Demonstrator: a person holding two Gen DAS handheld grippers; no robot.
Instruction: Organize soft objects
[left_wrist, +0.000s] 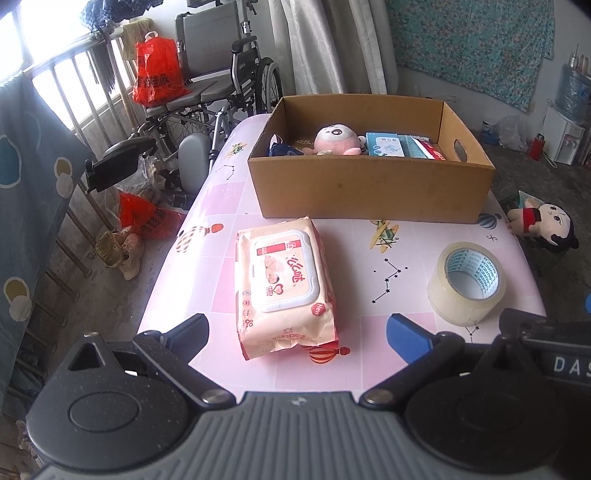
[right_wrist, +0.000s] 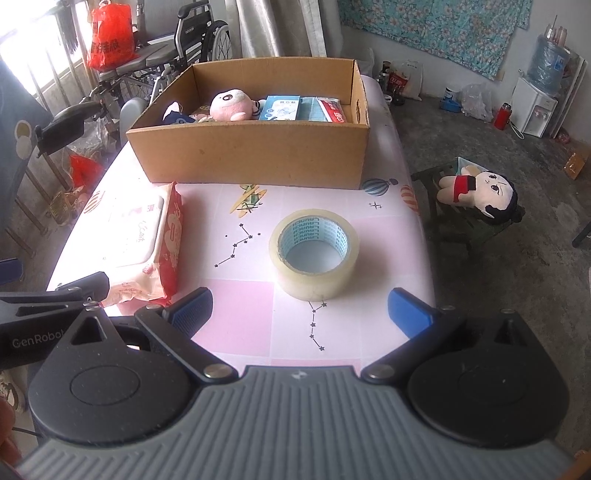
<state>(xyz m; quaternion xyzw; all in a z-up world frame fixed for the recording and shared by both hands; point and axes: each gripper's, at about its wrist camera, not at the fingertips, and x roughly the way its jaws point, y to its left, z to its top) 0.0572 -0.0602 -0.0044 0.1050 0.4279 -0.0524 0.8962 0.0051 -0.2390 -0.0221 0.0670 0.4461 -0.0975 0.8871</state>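
While both grippers hover low over the near edge of the pink patterned tabletop (left_wrist: 221, 236), neither one holds anything. The left gripper (left_wrist: 297, 334) has its blue-padded fingers (left_wrist: 408, 338) spread wide, and the near end of the peach-coloured soft pack of wet wipes with a white flip lid (left_wrist: 282, 284) lies on the table between and just ahead of them, untouched. The right gripper (right_wrist: 299, 310) is likewise spread wide, its fingers apart on either side of the near rim of the clear roll of packing tape with a pale blue core (right_wrist: 314, 254), which sits flat on the table just in front, not gripped.

Farther back on the table stands the open brown cardboard box (right_wrist: 255, 151), its long side facing the grippers. Inside it lie a pink round plush toy (right_wrist: 231, 105), a dark blue packet (right_wrist: 175, 116) at the left end, and several flat blue and red packets (right_wrist: 295, 109) toward the right end — the plush rests between them.

Off the table to the right, a plush doll with black hair and a red scarf (right_wrist: 480, 192) lies on a small dark stool (right_wrist: 450, 221) on the concrete floor. Behind the table's left side stands a grey wheelchair (left_wrist: 218, 85) with a red plastic bag (left_wrist: 157, 70) on its seat.
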